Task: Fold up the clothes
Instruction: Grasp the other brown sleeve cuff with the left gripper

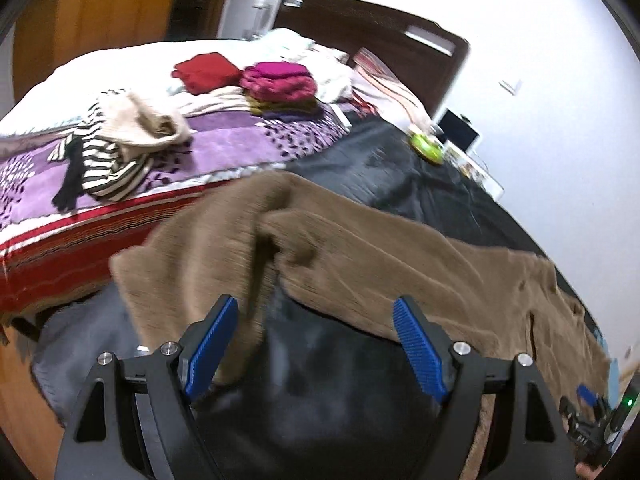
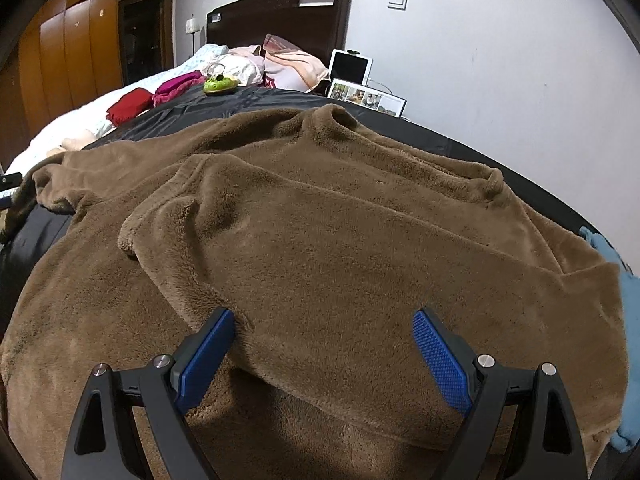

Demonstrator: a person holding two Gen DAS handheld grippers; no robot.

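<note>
A brown fleece sweater [image 2: 320, 208] lies spread on the black sheet [image 2: 248, 98] of a bed, with one sleeve folded across its body. My right gripper [image 2: 323, 315] hovers low over the near part of that folded layer. It is open, and its left pad [image 2: 208, 352] sits at the fold's edge. In the left wrist view the sweater [image 1: 360, 248] is blurred, and its sleeve end reaches toward me. My left gripper [image 1: 316, 302] is open over the sweater's edge and the dark sheet, holding nothing. The right gripper [image 1: 592, 412] shows at the bottom right.
Folded magenta clothes [image 1: 280, 80] and a red folded garment [image 1: 204, 72] sit farther up the bed. A loose striped and cream pile [image 1: 120, 140] lies on the purple blanket. A green toy [image 2: 218, 85], a tablet [image 2: 350, 66] and a photo frame [image 2: 366, 100] stand near the headboard. Light blue cloth [image 2: 624, 320] lies at the right.
</note>
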